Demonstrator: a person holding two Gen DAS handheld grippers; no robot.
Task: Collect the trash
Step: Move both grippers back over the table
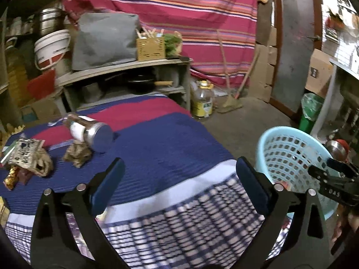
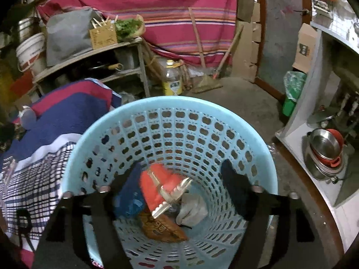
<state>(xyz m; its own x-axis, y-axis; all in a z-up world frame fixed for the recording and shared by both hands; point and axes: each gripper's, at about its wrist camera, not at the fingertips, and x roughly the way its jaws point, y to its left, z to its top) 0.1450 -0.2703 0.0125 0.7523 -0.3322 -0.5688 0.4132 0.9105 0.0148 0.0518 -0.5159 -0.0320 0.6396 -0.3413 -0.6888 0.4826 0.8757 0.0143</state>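
Observation:
My left gripper (image 1: 179, 186) stands open and empty above the blue and red cloth of the table (image 1: 157, 148). On the cloth at the left lie a glass jar (image 1: 89, 130) on its side, a crumpled brown paper (image 1: 77, 155), a printed wrapper (image 1: 29, 159) and a gold wrapper (image 1: 11, 177). The light-blue basket (image 1: 291, 154) stands beside the table at the right. My right gripper (image 2: 182, 190) is open over the basket (image 2: 179, 103). A blurred red and silver wrapper (image 2: 161, 186) shows between its fingers, untouched by the pads. Blue, brown and grey trash lies below it.
Behind the table a shelf (image 1: 125, 67) carries a grey bag, a wooden box and a pan. An oil bottle (image 1: 203, 103) and a broom (image 1: 231, 103) are on the floor. A green bin (image 1: 311, 112) and a white counter with steel bowls (image 2: 325, 148) are at the right.

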